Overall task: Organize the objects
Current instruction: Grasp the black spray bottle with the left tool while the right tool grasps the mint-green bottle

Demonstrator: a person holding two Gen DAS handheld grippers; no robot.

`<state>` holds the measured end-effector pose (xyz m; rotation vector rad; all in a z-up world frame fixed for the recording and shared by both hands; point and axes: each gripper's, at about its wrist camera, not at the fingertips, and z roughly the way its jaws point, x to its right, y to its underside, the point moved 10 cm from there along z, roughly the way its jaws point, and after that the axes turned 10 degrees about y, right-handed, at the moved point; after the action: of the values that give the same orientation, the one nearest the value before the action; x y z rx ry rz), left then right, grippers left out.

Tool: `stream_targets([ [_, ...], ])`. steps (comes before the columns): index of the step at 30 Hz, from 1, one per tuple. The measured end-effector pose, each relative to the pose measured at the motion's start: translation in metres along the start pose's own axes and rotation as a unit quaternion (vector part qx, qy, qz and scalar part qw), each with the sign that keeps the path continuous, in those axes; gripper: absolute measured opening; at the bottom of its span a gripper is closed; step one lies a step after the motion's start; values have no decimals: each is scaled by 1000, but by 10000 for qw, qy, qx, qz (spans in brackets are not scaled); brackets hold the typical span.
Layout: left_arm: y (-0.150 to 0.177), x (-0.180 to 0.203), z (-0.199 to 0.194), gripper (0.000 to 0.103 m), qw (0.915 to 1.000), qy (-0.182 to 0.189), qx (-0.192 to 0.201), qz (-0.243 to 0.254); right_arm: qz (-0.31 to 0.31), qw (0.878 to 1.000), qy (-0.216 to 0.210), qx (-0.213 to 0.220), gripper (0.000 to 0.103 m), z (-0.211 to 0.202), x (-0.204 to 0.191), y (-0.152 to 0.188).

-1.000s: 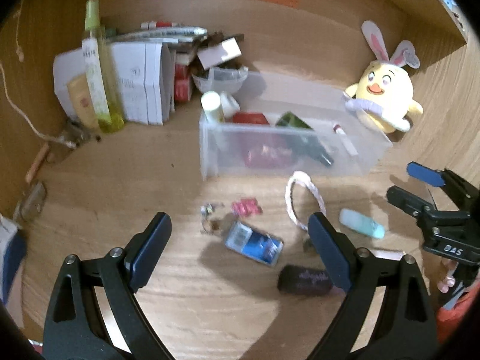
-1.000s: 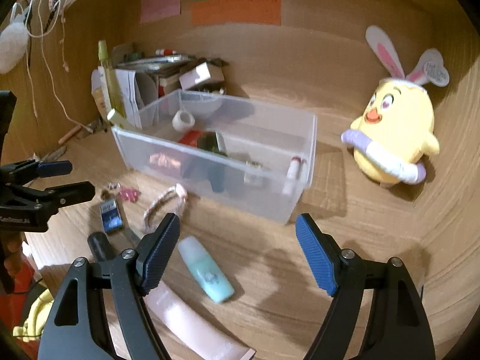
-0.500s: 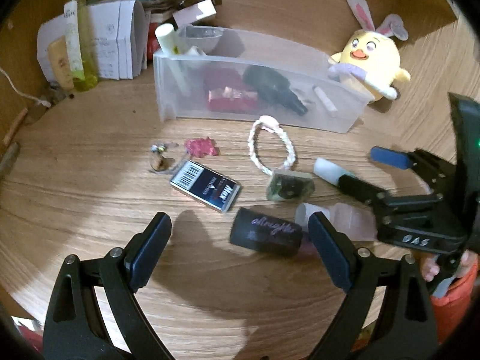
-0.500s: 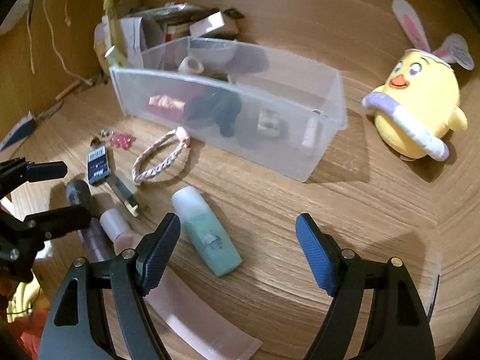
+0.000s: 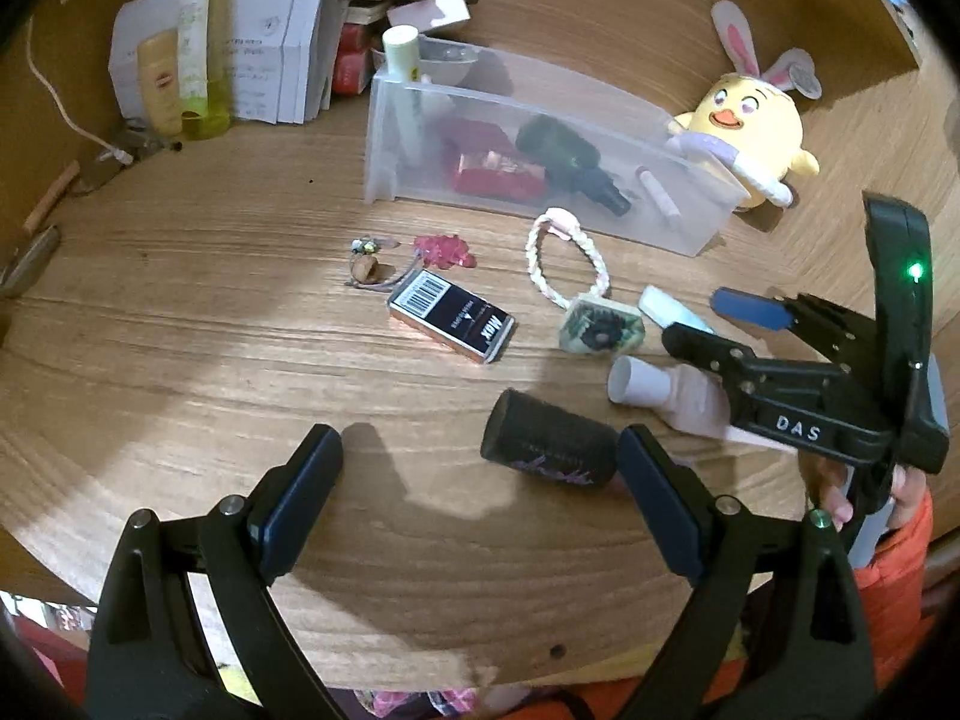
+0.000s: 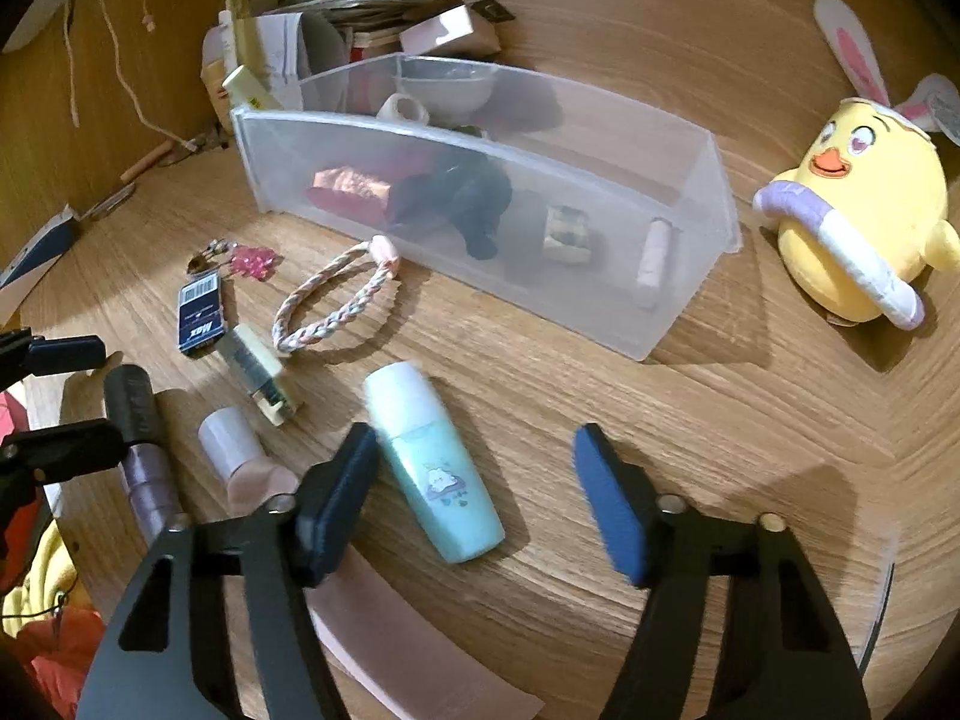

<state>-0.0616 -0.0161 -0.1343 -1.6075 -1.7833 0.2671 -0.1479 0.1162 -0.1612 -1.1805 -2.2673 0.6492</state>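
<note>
- Compared with a second ago, both grippers have come down closer to the wooden tabletop (image 6: 690,420), and the loose items look larger in both wrist views; the right gripper's (image 6: 474,498) gap is narrower than before.
- Right gripper: jaws closing but not yet pressing; the pale turquoise bottle (image 6: 435,462) lies flat between them, nearer the left pad, its white cap pointing toward the clear plastic bin (image 6: 684,276); nothing is gripped.
- Left gripper (image 5: 480,498): jaws spread wide and released; the dark cylindrical tube (image 5: 549,447) lies on the tabletop just inside the right pad, seemingly touching it, not clamped.
- The bin stands toward the back of the tabletop, a braided bracelet (image 6: 333,306) just in front of it; the yellow chick plush (image 6: 864,222) sits toward the right edge.
</note>
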Motion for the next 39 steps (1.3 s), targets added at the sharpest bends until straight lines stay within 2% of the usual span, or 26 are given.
stream_targets([
  [5, -1, 17, -1, 94, 9997, 226, -56, 95, -63, 9999, -94, 44, 45, -2, -5, -1],
  [10, -7, 29, 12, 94, 9997, 241, -77, -13, -34, 9999, -129, 60, 33, -4, -6, -2],
  [12, -9, 27, 21, 94, 9997, 175, -91, -174, -54, 9999, -107, 68, 30, -5, -6, -2],
  [14, -11, 28, 25, 94, 10000, -29, -17, -86, -89, 9999, -73, 82, 26, -6, -6, -1],
  [17, -8, 29, 24, 94, 9999, -110, 28, 57, -115, 9999, -65, 97, 24, -8, -4, 2],
  [21, -6, 21, 18, 94, 9999, -111, 55, 11, -77, 9999, -59, 111, 23, -8, 0, 3],
  [25, -2, 14, 10, 84, 10000, -25, 26, -44, -78, 9999, -58, 129, 23, -10, 1, 5],
  [29, 6, 4, 1, 82, 9999, -106, -81, -96, -47, 9999, -50, 153, 23, -12, 4, 4],
  [30, 6, 4, -1, 82, 9998, -58, -93, -171, -26, 9999, -56, 159, 23, -13, 4, 4],
  [32, 3, 10, -2, 82, 9984, 325, -93, -447, 8, 9998, -69, 172, 23, -14, 5, 3],
  [33, 0, 13, -1, 82, 9978, 399, -46, -533, 28, 9998, -71, 186, 23, -14, 5, 3],
  [37, -9, 20, 13, 82, 9973, 343, 15, -652, 18, 9997, -83, 228, 23, -15, 3, 1],
  [39, -12, 20, 18, 82, 9981, 155, 97, -596, -55, 9997, -62, 217, 23, -14, 1, 2],
])
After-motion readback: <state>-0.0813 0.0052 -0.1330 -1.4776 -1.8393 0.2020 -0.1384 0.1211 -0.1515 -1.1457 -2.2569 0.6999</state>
